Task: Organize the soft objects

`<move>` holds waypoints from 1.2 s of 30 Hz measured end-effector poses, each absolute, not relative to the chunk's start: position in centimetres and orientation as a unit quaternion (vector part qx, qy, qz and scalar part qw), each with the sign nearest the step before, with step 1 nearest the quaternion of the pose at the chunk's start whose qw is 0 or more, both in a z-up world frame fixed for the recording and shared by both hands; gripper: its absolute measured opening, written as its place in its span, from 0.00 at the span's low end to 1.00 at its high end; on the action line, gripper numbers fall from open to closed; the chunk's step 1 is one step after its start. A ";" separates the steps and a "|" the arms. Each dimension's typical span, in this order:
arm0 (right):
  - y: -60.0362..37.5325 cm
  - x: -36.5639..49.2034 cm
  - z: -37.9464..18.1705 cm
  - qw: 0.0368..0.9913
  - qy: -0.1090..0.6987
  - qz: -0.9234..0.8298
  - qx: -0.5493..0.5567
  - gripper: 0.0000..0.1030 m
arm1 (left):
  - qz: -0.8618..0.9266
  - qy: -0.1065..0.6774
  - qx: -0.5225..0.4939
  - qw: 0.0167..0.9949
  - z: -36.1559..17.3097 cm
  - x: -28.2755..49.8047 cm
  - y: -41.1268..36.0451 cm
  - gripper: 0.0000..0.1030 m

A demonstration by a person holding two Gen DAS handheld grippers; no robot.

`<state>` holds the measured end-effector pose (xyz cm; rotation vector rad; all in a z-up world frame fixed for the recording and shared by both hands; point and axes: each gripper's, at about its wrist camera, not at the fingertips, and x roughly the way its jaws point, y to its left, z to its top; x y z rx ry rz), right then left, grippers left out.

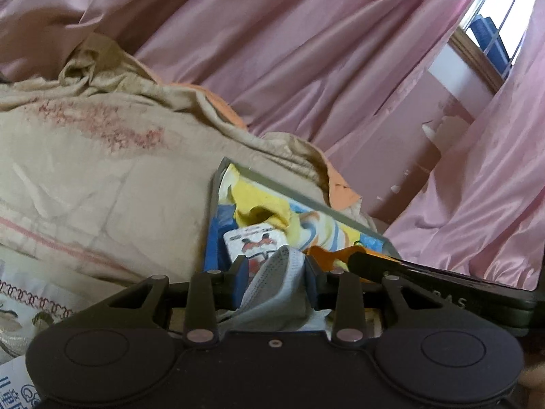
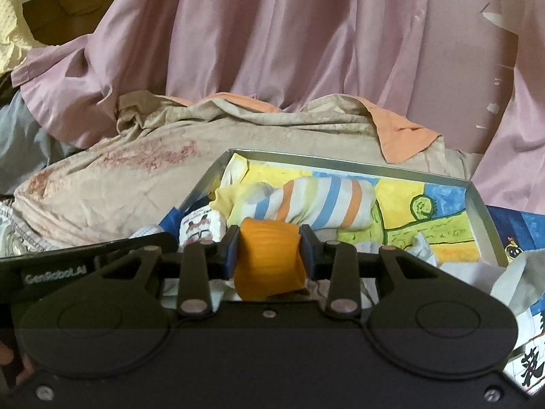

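Left gripper [image 1: 275, 269] clamped on grey cloth [image 1: 272, 289]. Right gripper [image 2: 269, 245] clamped on orange cloth [image 2: 269, 266]. Both held at 6 o'clock of open box [image 2: 340, 156] containing striped sock [image 2: 323, 204].

Orange cloth [image 2: 267, 259] (in gripper [image 2: 269, 250])

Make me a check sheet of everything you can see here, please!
Surface: a bed with a rumpled beige quilt.
Job's things: a shallow box with a colourful drawing inside holds a striped rolled cloth and a white printed pack.
Clutter: loose white papers at the box's near right corner.
Grippers: left gripper is shut on a grey mesh cloth; right gripper is shut on an orange cloth.
Cables: nothing seen.
Surroundings: pink curtains, a window, a cardboard box.
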<state>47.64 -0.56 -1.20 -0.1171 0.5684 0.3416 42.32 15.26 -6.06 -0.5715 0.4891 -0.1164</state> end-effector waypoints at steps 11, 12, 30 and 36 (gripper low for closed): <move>-1.9 46.5 1.1 0.949 0.265 0.165 -0.045 0.53 | -0.036 0.237 -0.260 0.935 -5.3 41.8 14.8 0.61; -2.2 46.3 1.2 0.950 0.264 0.165 -0.041 0.55 | -0.035 0.236 -0.257 0.936 -5.2 41.7 14.7 0.64; -8.1 39.3 5.9 0.965 0.209 0.156 0.001 0.93 | -0.025 0.190 -0.209 0.959 -2.0 38.3 12.2 0.93; -10.0 36.1 7.8 0.972 0.172 0.157 0.032 0.99 | -0.025 0.155 -0.200 0.967 0.5 35.8 11.5 0.98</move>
